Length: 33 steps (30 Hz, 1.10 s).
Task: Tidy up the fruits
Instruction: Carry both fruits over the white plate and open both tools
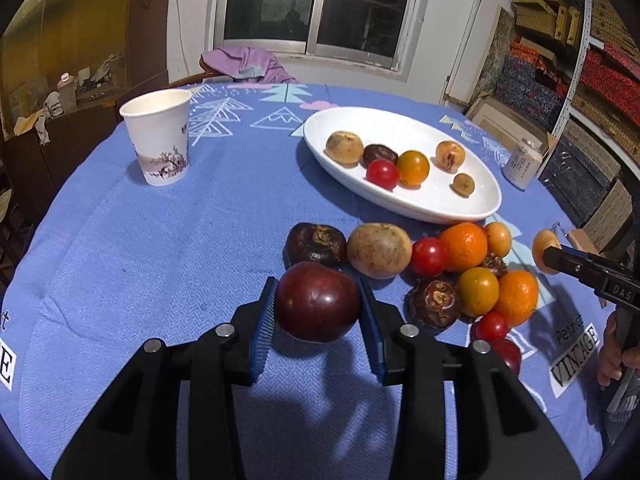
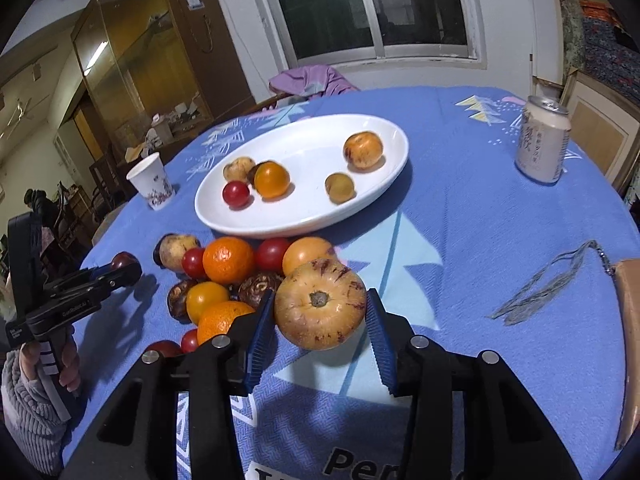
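Left gripper (image 1: 318, 308) jaws clamped on dark red plum (image 1: 317, 301), lifted just above counter (image 1: 160, 248). Right gripper (image 2: 320, 316) jaws clamped on speckled tan fruit (image 2: 320, 304), near side of loose fruit pile (image 2: 228, 272). White plate (image 2: 304, 216) beyond pile, several fruits in it. Paper cup (image 1: 158, 136) far left, can (image 2: 544, 140) far right.

I am seeing the left gripper (image 1: 318, 306) running off the bottom edge, its blue pads (image 1: 264, 320) covering both flanks of the dark red plum (image 1: 317, 302). A red fruit (image 1: 508, 354) is hiding behind the right-hand finger. In the right wrist view, the speckled tan fruit (image 2: 320, 304) between the fingers is blocking part of the pile (image 2: 228, 280) beyond, and a tan pouch (image 2: 632, 340) is being cropped far right of them. The can's (image 2: 542, 140) print is too small for me to read.
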### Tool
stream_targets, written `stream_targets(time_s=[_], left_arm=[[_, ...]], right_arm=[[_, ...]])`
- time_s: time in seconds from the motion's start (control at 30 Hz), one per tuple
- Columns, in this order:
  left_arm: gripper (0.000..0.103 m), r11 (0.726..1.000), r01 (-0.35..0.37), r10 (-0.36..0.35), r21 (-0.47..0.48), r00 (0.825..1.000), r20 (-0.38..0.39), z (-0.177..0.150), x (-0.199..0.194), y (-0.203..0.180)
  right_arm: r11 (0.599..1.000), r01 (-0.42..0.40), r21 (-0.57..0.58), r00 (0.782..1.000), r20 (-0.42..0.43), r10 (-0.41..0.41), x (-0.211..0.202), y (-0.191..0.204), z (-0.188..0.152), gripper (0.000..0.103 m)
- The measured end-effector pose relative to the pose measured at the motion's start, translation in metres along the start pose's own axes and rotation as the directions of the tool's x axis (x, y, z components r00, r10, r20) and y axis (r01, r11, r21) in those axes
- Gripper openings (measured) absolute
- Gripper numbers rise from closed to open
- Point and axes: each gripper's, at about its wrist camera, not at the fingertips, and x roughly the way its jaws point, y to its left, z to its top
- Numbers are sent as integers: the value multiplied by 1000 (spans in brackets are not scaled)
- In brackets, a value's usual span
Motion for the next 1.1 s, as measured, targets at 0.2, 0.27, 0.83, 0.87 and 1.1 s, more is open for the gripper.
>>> stream_targets(time_s=[0.2, 0.27, 0.83, 0.87, 1.1], left_arm=[[39, 999, 33, -33, 5, 998, 52, 12, -23, -10], [39, 999, 39, -40, 18, 998, 52, 28, -25, -17], [39, 998, 18, -16, 59, 1000, -25, 182, 100, -64], [39, 998, 20, -18, 51, 999, -44, 184, 113, -63], [39, 999, 40, -35, 24, 986, -164, 190, 180, -61]], right_arm=[[999, -21, 38, 995, 98, 17, -30, -7, 12, 46], [999, -38, 37, 993, 116, 33, -38, -5, 26, 46], [989, -35, -141, 999, -46, 29, 74, 43, 100, 46], [988, -31, -150, 998, -63, 21, 81, 44, 97, 46], [986, -20, -164, 992, -128, -1, 108, 40, 94, 47]])
